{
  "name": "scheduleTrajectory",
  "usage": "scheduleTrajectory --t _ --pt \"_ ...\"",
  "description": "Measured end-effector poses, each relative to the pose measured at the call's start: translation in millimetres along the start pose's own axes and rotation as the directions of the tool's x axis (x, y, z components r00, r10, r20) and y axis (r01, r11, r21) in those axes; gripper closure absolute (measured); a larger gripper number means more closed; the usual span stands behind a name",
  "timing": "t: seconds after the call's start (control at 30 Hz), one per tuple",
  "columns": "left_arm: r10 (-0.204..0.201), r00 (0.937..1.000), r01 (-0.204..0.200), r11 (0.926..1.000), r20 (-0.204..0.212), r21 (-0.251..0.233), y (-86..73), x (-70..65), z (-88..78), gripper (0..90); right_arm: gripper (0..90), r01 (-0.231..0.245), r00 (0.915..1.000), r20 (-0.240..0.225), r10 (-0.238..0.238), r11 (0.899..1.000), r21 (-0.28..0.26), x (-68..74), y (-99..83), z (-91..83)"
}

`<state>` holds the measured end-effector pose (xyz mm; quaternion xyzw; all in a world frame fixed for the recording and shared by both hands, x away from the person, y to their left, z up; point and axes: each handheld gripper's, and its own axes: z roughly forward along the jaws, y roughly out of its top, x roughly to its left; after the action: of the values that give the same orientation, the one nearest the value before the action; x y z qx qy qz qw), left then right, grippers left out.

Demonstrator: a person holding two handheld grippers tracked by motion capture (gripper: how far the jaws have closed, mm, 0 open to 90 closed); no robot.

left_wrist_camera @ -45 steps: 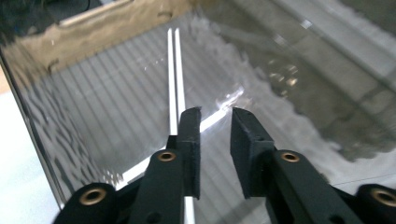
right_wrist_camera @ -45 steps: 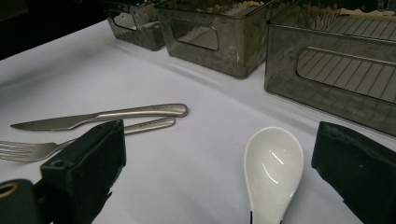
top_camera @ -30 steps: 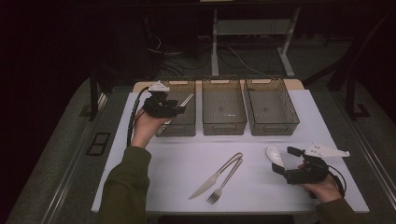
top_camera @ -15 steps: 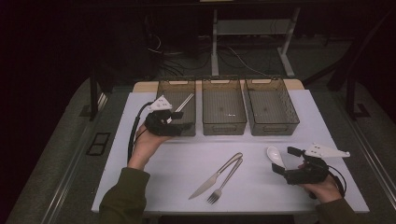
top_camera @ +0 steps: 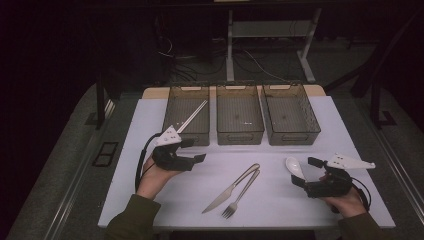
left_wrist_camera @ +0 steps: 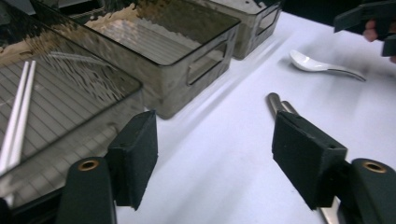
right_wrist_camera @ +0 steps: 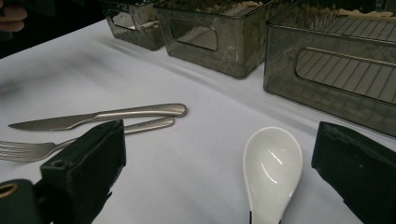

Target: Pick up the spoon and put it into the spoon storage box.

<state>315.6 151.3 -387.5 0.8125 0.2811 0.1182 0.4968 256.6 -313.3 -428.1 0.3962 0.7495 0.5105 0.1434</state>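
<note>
Smoky plastic bins [top_camera: 240, 120] number three; one spoon [top_camera: 294, 166] between right tool's [top_camera: 305, 172] spread jaws.

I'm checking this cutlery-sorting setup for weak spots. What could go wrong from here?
The knife and fork lie touching, handles side by side, so the left gripper, its empty jaws just opening, may catch both or nudge one.

The white spoon lies between the open jaws of the right gripper; its smooth rounded bowl could slip out as they close.

The chopsticks lean on the left bin's rim, and a bump might tip them out.
</note>
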Motion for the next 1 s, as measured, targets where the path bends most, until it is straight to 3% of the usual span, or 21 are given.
scheduleTrajectory --t 0.23,0.6,0.87,1.0 --pt "-0.002 1.0 0.002 0.9995 -0.006 -0.03 -18.4 -11.8 -5.8 19.8 3.2 0.003 1.0 -0.001 -0.003 1.0 0.002 0.0 0.0 0.4" --pt "0.002 1.0 -0.002 0.9999 -0.006 -0.013 -42.8 -25.7 -7.4 9.3 3.3 -0.004 1.0 -0.005 0.004 1.0 0.006 0.7 -0.3 0.2" --pt "-0.003 1.0 0.003 0.9999 0.003 0.012 -48.5 -31.3 -8.0 0.0 3.2 -0.004 1.0 -0.007 0.004 0.999 0.033 -0.6 2.1 -2.6" --pt "-0.008 0.9999 0.008 0.9996 0.013 0.028 -48.5 -32.3 -5.7 0.0 3.2 -0.005 1.0 -0.001 0.005 0.999 0.051 -3.1 7.0 -5.4"
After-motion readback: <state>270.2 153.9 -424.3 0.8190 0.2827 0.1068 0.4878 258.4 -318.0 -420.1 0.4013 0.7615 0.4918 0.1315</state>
